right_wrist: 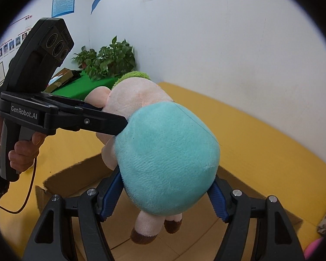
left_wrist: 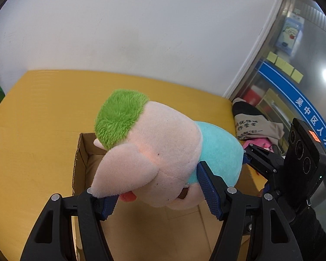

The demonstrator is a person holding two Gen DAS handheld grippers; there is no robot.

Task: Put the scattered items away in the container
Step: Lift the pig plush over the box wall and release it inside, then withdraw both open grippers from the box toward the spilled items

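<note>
A plush pig toy (left_wrist: 163, 152) with pink head, green hair and a teal body (right_wrist: 167, 158) hangs in the air above an open cardboard box (left_wrist: 84, 165). My left gripper (left_wrist: 156, 198) is shut on its head. My right gripper (right_wrist: 165, 198) is shut on its teal body; it also shows in the left wrist view (left_wrist: 263, 161). The box (right_wrist: 76, 180) lies on a yellow mat (left_wrist: 43, 108) right under the toy. The toy hides most of the box's inside.
A white wall stands close behind the mat. A heap of cloth items (left_wrist: 256, 126) lies at the mat's right end by a glass door. Potted plants (right_wrist: 110, 61) stand on a green table (right_wrist: 80, 87) at the left.
</note>
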